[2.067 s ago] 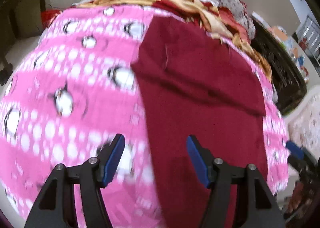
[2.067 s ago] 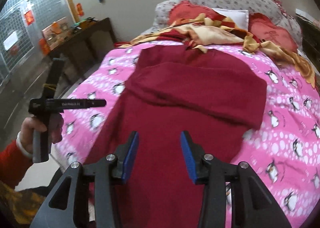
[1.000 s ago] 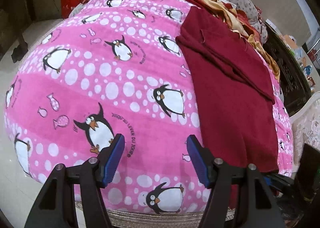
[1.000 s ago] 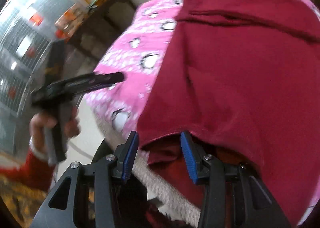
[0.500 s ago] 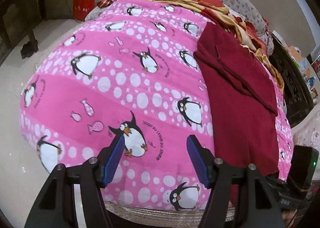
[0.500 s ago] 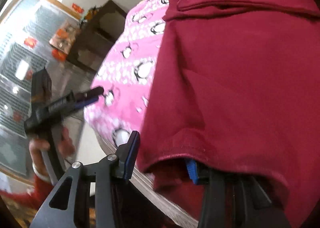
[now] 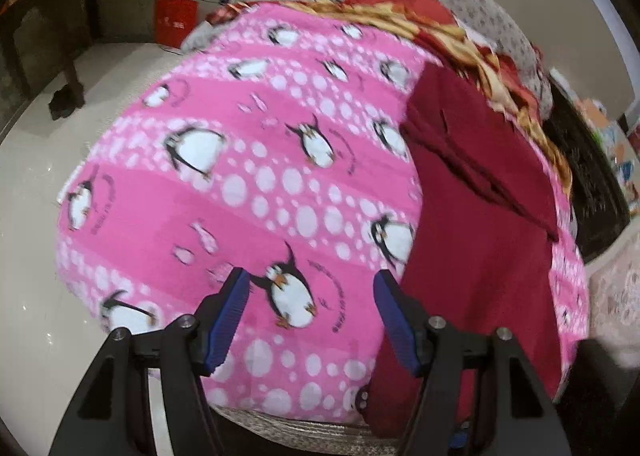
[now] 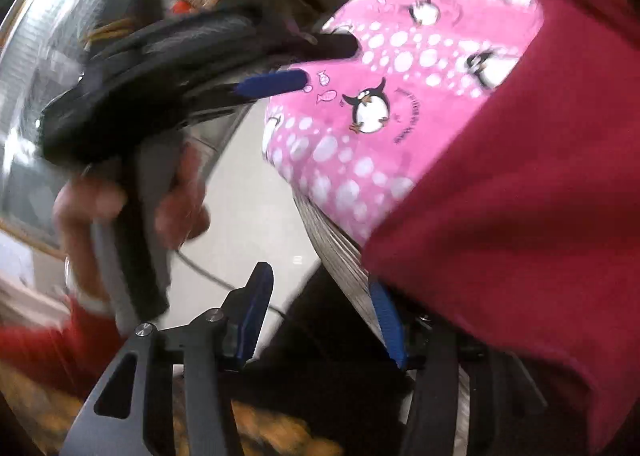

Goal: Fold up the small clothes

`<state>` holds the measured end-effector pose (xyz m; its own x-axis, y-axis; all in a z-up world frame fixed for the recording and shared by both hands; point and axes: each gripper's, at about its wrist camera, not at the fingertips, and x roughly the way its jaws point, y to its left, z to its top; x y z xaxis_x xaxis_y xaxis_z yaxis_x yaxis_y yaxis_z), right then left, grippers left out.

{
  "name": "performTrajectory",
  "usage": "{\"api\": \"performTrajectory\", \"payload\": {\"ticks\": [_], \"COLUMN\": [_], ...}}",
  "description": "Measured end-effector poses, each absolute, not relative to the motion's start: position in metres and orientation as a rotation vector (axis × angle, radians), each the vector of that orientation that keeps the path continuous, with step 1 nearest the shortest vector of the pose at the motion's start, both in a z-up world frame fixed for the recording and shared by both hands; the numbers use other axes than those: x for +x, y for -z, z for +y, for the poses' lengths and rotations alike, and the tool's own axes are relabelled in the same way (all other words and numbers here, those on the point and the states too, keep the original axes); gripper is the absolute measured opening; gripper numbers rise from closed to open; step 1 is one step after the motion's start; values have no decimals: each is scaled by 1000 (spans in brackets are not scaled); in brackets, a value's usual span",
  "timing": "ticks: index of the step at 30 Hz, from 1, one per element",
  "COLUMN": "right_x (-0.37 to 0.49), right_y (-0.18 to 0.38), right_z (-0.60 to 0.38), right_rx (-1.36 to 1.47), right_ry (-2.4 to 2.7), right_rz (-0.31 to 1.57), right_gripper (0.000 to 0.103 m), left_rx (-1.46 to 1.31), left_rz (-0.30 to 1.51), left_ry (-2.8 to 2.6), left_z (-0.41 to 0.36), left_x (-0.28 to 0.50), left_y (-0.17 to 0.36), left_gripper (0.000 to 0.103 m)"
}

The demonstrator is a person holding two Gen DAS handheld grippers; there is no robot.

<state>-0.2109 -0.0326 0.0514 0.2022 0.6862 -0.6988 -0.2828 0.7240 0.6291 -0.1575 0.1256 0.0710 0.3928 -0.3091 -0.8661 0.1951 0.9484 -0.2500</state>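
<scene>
garment: maroon cloth [image 7: 476, 240] lay along bed's right side, hem overhanging the foot edge for grabbing | left gripper [image 7: 310, 296]: jaws apart, empty, waiting over pink penguin blanket [image 7: 248, 184] | right gripper [image 8: 320, 312]: jaws just reopened, empty, below foot edge beside hem

Left gripper [image 7: 310, 312] jaws apart, right gripper [image 8: 320, 320] jaws just opening, empty

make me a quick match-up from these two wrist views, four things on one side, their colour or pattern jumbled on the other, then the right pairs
Things:
1. garment
2. blanket
3. gripper pads
4. box on the floor

Colour or pattern:
A. blue
B. bright red
C. dark maroon
D. pink with penguins

Pairs: 1-C, 2-D, 3-A, 4-B
</scene>
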Motion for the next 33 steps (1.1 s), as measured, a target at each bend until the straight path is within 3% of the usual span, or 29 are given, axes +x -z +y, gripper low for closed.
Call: {"api": "performTrajectory", "payload": {"ticks": [8, 12, 19, 20, 21, 22, 27, 33], "right_x": [-285, -322, -332, -330, -329, -330, -363, -363], "right_y": [-108, -92, -60, -56, -55, -56, -93, -68], "right_z": [-189, -250, -241, -243, -242, -241, -283, -299], "right_rx": [469, 578, 639, 637, 618, 571, 453, 532], "right_ry": [-303, -80, -45, -41, -31, -20, 95, 142], "right_rz": [1024, 1068, 1117, 1121, 1125, 1122, 1033, 1092], "right_gripper": [62, 64, 64, 49, 22, 18, 17, 21], "left_rx": [-9, -16, -13, -14, -18, -23, -30, -6], "left_rz": [1170, 1187, 1161, 1164, 1166, 1165, 1169, 1219], "left_ry": [406, 409, 393, 388, 384, 384, 400, 468], "left_z": [84, 78, 77, 76, 78, 80, 81, 58], "left_x": [-173, -170, -171, -170, -170, -171, -177, -192], "left_y": [-49, -44, -54, -54, -55, -56, -57, -44], "left_gripper": [68, 68, 68, 68, 68, 68, 68, 68]}}
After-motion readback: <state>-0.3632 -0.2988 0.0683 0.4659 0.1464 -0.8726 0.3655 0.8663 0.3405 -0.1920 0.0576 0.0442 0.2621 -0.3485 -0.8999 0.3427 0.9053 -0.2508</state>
